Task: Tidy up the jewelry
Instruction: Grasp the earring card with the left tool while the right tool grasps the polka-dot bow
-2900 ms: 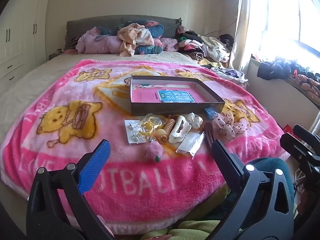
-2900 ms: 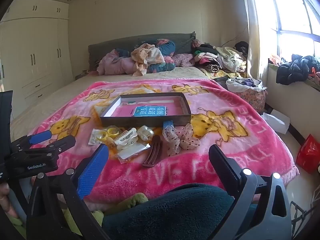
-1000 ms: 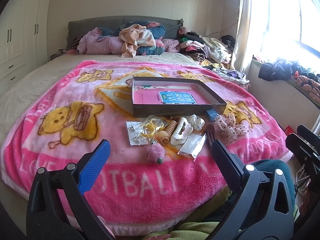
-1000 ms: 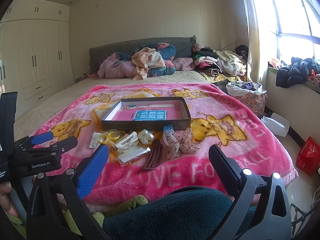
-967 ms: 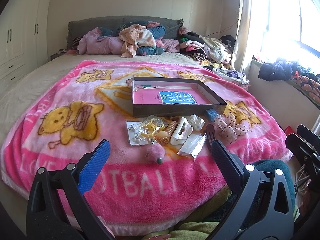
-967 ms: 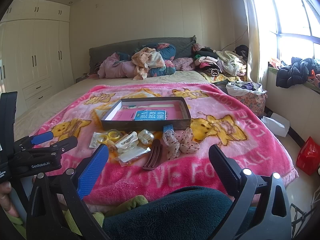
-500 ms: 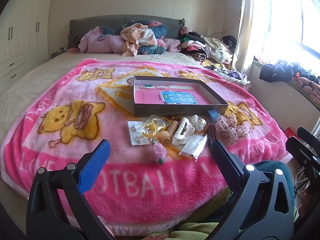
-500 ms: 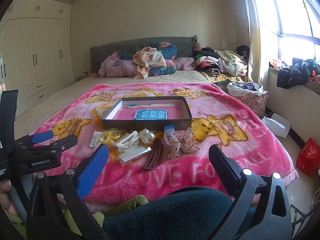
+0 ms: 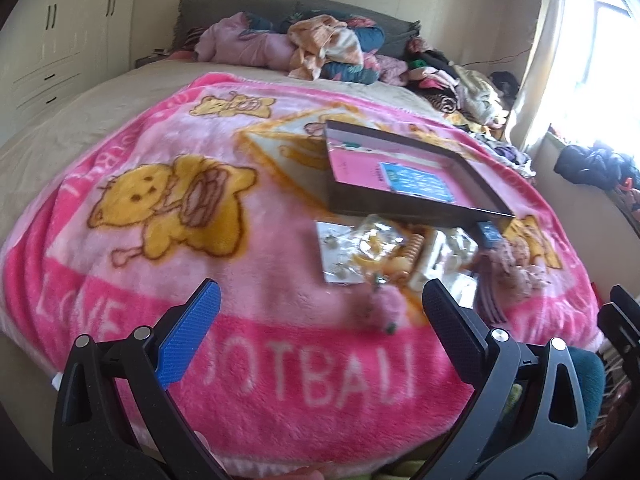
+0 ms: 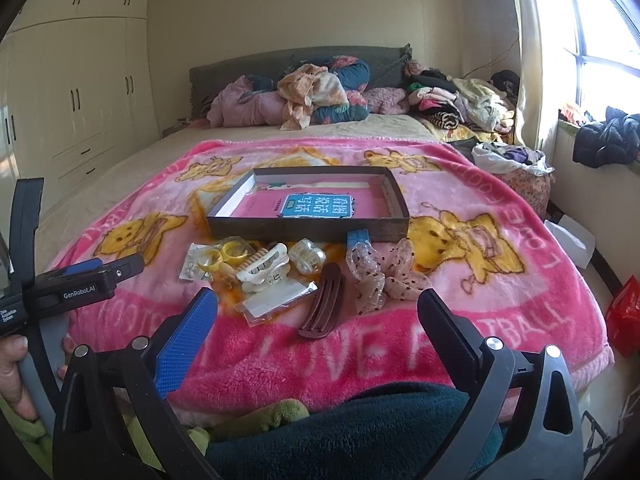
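A dark shallow box (image 10: 308, 230) with a pink book inside sits on the pink blanket; it also shows in the left wrist view (image 9: 404, 210). In front of it lie hair accessories: yellow rings (image 10: 224, 254), a white claw clip (image 10: 264, 268), a brown comb clip (image 10: 324, 306), a dotted scrunchie (image 10: 380, 272), a clear packet (image 10: 276, 300) and a pink pompom (image 9: 384, 306). My left gripper (image 9: 320, 310) is open and empty, short of the pile. My right gripper (image 10: 318, 316) is open and empty, held back over the near blanket edge.
The pink blanket (image 10: 460, 320) covers the bed. Piled clothes (image 10: 312, 92) lie at the headboard. Wardrobes (image 10: 72, 100) stand on the left, a window ledge with dark clothes (image 10: 604, 136) on the right. A dark green garment (image 10: 352, 432) lies just below my right gripper.
My left gripper has swung forward and tilted, so its view is blurred and the pile sits closer. My right gripper has edged slightly nearer the bed.
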Motion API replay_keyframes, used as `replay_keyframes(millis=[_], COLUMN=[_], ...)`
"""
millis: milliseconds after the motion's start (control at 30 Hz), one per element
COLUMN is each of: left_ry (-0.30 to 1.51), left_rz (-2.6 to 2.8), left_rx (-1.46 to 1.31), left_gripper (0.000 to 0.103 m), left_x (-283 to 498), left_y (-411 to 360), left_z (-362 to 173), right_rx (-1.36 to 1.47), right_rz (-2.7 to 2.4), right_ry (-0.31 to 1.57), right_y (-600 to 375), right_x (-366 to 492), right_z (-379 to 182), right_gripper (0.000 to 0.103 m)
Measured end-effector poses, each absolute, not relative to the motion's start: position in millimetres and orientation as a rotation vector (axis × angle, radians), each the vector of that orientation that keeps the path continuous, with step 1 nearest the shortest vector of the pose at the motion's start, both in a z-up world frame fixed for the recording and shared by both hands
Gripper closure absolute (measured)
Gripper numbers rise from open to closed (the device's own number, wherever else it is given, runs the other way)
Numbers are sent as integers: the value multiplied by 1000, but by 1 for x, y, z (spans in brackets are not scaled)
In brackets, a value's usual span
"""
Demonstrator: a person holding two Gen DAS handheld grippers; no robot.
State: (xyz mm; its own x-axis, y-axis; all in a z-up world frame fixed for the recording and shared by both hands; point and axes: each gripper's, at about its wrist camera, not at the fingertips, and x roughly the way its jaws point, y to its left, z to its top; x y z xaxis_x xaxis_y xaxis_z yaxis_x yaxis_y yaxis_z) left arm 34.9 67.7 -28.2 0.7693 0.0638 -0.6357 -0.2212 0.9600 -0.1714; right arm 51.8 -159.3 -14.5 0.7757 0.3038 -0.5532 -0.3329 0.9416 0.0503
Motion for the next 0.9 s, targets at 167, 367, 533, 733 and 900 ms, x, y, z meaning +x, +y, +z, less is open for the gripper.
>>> replay_keyframes(millis=[167, 367, 533, 733, 900], left_ry=[681, 741, 803, 847, 855], left_rz=[198, 179, 185, 129, 87], left_rx=[-205, -211, -209, -211, -207], left_gripper=[10, 10, 11, 26, 45], left_x=[53, 79, 100, 116, 125], left_y=[77, 88, 95, 92, 85], left_z=[-35, -52, -69, -82, -83], right_rx=[-51, -8, -39, -74, -94], right_rz=[355, 351, 293, 287, 326], right_ry=[626, 712, 713, 752, 858], right_y=[-158, -168, -180, -194, -199], right_x=[79, 120, 143, 171, 199], right_z=[-19, -24, -21, -24, -41], right_gripper=[6, 6, 6, 6, 6])
